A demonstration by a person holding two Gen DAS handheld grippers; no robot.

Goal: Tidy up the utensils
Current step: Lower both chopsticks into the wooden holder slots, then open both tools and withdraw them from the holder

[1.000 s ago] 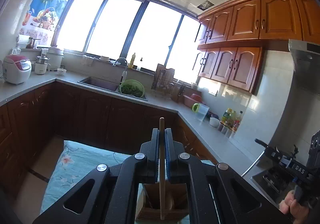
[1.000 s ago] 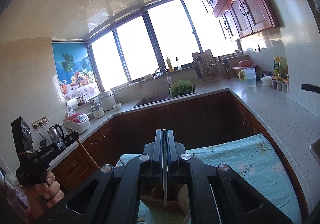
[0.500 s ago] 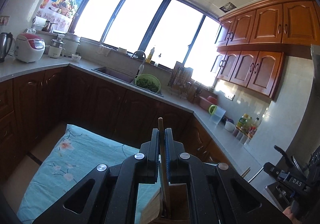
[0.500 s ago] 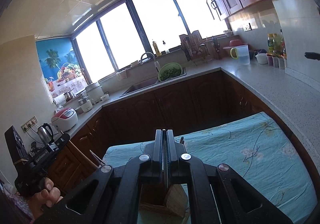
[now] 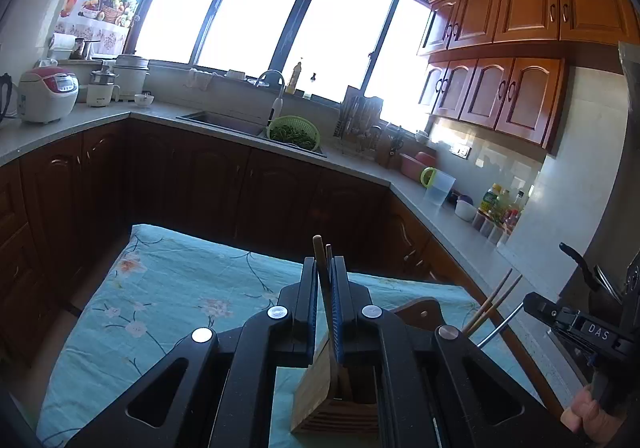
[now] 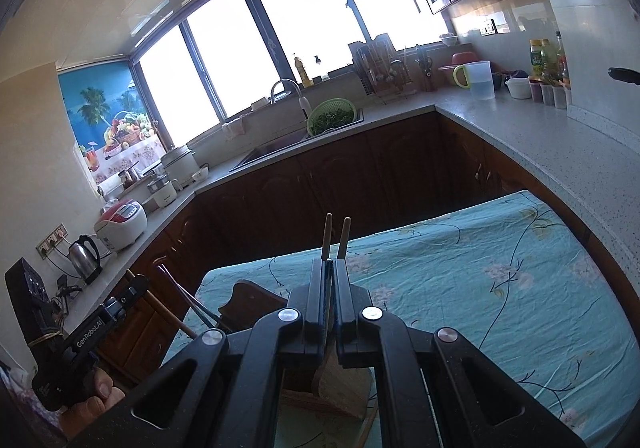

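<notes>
My left gripper point(image 5: 324, 264) is shut on wooden chopsticks point(image 5: 319, 248) that stand upright, their lower ends down in a slatted wooden utensil holder point(image 5: 320, 396) on the table. My right gripper point(image 6: 328, 262) is shut on a thin metal utensil point(image 6: 328, 288) over the same holder point(image 6: 340, 376). Two wooden sticks point(image 6: 345, 236) rise just beyond its jaws; whether the pads hold them I cannot tell. In the left wrist view the right gripper point(image 5: 532, 302) sits at the right with a metal rod point(image 5: 500, 324) at its tip. The left gripper point(image 6: 136, 286) shows at the lower left of the right wrist view.
The table wears a teal floral cloth point(image 5: 180, 288). A curved brown wooden piece point(image 6: 248, 300) stands at its near edge. Dark cabinets and a grey counter point(image 6: 540, 136) wrap around, with a sink, a green colander point(image 5: 294, 132), a rice cooker point(image 5: 48, 94) and a kettle point(image 6: 84, 256).
Both grippers have sunk toward the table with their utensils. The wooden holder is now close under the jaws, and the chopsticks' lower ends have gone into it.
</notes>
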